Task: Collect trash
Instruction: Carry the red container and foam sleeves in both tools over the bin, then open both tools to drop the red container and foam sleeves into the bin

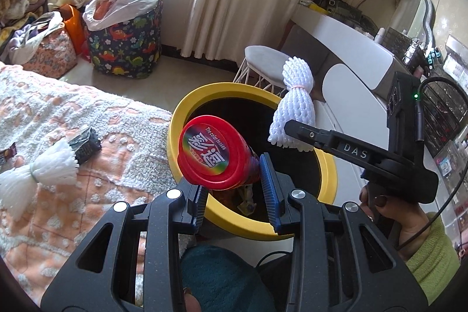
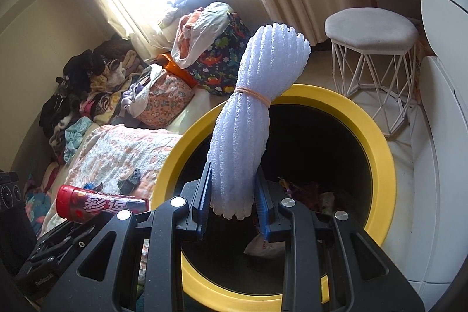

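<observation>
My left gripper (image 1: 237,189) is shut on a red candy tube (image 1: 215,151) with a red cap, held over the near rim of a yellow-rimmed trash bin (image 1: 327,165). My right gripper (image 2: 234,203) is shut on a white foam net bundle (image 2: 248,119) tied with an orange band, above the same bin (image 2: 377,142). In the left wrist view the right gripper (image 1: 288,133) and its foam bundle (image 1: 295,104) hang over the bin's far side. The red tube (image 2: 99,203) shows at the lower left of the right wrist view. Some wrappers lie at the bin's bottom.
A second foam net bundle (image 1: 38,174) and a dark wrapper (image 1: 84,144) lie on the peach bedspread (image 1: 58,113). Behind are a dinosaur-print laundry basket (image 1: 125,46), a white wire stool (image 2: 371,57), a white dressing table (image 1: 351,48) and piles of clothes (image 2: 87,95).
</observation>
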A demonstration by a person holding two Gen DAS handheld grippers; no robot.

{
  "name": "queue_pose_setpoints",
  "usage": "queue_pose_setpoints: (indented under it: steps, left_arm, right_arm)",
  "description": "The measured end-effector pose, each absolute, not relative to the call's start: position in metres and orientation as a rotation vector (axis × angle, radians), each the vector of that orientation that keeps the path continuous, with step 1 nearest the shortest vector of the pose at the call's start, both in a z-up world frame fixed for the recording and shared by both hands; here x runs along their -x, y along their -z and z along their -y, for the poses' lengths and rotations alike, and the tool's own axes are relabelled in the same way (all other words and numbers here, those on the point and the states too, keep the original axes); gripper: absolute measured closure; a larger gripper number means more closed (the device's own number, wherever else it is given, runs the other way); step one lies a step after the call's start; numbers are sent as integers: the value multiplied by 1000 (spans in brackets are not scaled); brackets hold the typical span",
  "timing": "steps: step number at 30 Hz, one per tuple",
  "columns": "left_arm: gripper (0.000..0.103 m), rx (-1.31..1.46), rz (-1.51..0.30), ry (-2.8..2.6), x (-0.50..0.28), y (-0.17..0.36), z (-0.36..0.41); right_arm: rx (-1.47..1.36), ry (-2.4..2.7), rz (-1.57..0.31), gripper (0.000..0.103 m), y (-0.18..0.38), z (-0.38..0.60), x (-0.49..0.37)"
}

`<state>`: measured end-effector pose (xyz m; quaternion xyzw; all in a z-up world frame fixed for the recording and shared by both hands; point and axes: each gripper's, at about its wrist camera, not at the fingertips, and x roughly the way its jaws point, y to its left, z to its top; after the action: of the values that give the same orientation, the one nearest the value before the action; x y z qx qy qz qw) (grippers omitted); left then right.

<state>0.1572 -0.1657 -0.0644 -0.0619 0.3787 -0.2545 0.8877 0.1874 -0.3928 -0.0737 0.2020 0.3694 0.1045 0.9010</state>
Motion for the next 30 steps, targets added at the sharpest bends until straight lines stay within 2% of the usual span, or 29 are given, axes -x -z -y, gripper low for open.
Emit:
queue_pose_setpoints:
  steps: [11,14,16,17,18,21,22,24,27,30]
  left_arm:
    - [76,124,-856,530,-181,84,179]
    - [76,141,-877,533,-187,89,182]
    - [76,154,-885,537,-190,91,183]
    - [72,157,-886,536,-190,92,184]
    - [62,161,-885,536,-190,92,183]
    - [38,190,-871,537,-186,91,180]
    - [35,196,-864,536,-184,90,179]
    - [21,194,-846,524,-180,87,177]
    - [11,193,-819,501,-174,82,172]
    - [11,194,-800,478,-170,77,165]
  right_arm:
    - [-417,-205,-792,73,79,395,-191]
    - [-430,-191,-785,65,79,398,-191]
    - [-445,-182,-781,56,80,401,-191]
    - [-449,-178,-778,55,80,403,-190]
    - [-453,-173,-776,52,80,404,-190]
    - [-460,-158,-771,45,80,407,-189]
    - [-463,-154,-768,44,80,408,-189]
    - [-466,-149,-763,43,79,409,-189]
    - [-458,-148,-754,40,77,408,-189]
    - [-444,-155,-742,40,74,406,-190]
